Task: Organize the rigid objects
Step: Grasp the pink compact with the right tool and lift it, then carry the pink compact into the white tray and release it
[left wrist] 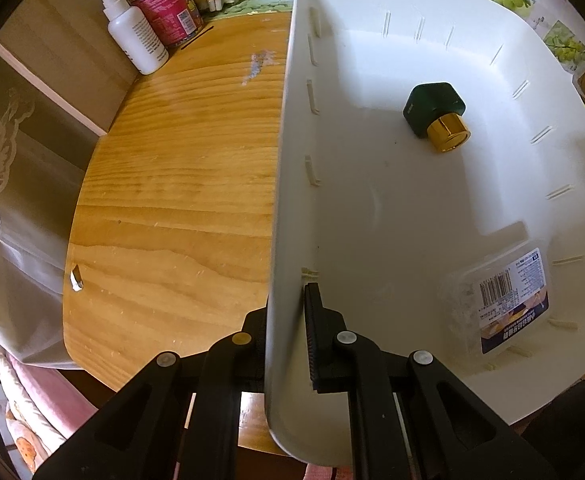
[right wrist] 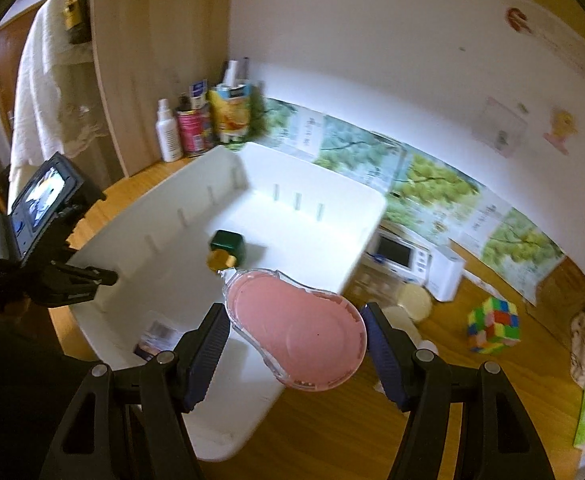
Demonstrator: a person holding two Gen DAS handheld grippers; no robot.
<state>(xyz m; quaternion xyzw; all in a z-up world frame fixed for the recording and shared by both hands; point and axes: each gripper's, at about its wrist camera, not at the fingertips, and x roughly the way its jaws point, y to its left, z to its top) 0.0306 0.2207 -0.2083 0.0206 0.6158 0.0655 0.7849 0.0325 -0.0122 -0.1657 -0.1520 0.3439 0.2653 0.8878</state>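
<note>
While clamped between the right hand-held gripper [right wrist: 292, 354], the pink case [right wrist: 296, 330] hangs above the white bin [right wrist: 164, 216].

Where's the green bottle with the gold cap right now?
The green bottle lies on its side inside the white bin, toward the far end, apart from the labelled box.

A white slotted plastic bin [right wrist: 180, 216] holds a green gold-capped bottle [left wrist: 438, 114] lying on its side, apart from a clear labelled box [left wrist: 500, 300]; a pink teardrop-shaped case [right wrist: 296, 332] hangs above its rim.

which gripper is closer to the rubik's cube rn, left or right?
Right. The right gripper, shut on a pink case, hovers just left of the Rubik's cube. The left gripper clamps the white bin's far wall, across the bin from the cube.
</note>
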